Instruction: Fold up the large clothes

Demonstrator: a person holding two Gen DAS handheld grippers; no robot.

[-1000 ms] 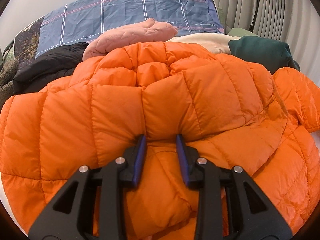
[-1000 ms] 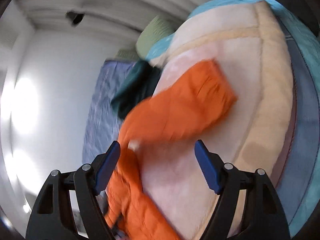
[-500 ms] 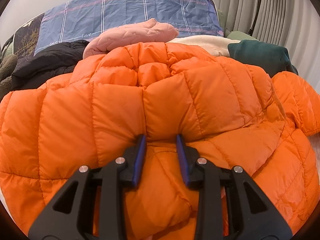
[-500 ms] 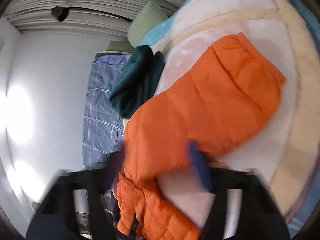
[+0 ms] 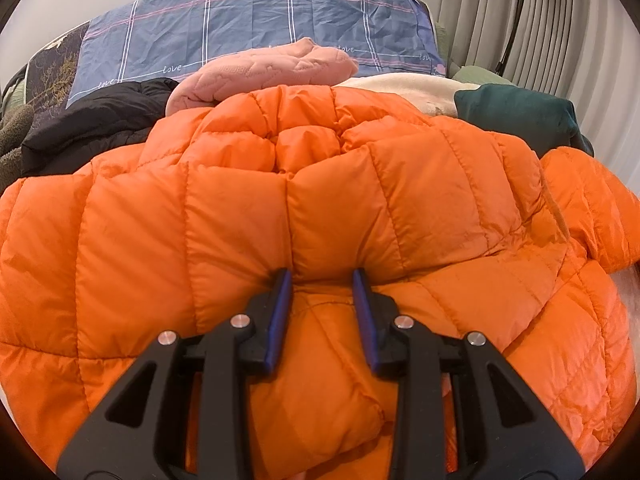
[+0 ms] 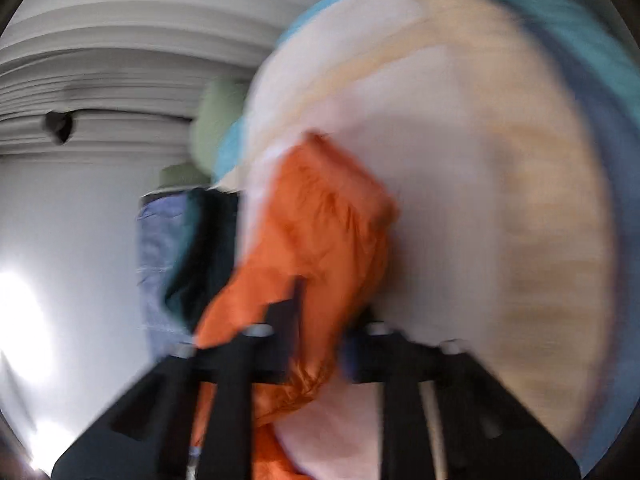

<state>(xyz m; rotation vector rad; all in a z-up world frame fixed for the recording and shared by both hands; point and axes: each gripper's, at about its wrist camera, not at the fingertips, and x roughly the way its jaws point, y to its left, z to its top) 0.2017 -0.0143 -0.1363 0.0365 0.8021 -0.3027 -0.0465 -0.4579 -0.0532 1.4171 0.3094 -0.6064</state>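
orange quilted fabric filled most of the left wrist view: the orange puffer jacket (image 5: pixel 248 216) lay heaped on the bed, spreading from the left edge to the right. at far left a dark patterned pillow (image 5: pixel 44 76) and a black garment (image 5: pixel 100 120) lay beyond it, then a pink quilted garment (image 5: pixel 264 76) in front of a blue plaid pillowcase (image 5: pixel 260 24), a cream blanket (image 5: pixel 404 86), and a dark green garment (image 5: pixel 520 116) at the right. pale curtains (image 5: pixel 560 40) and a thin black stand hung at far right. the left gripper (image 5: pixel 320 280) had its jaws part-way apart, pinching a bunched fold of the jacket at its near edge.

in the blurred right wrist view, a white wall sat at left, the plaid pillowcase and green garment next, then the jacket's sleeve (image 6: pixel 332 220) lying on the cream blanket. the right gripper (image 6: pixel 320 328) had its jaws pressed in on that sleeve, orange fabric bulging between them.
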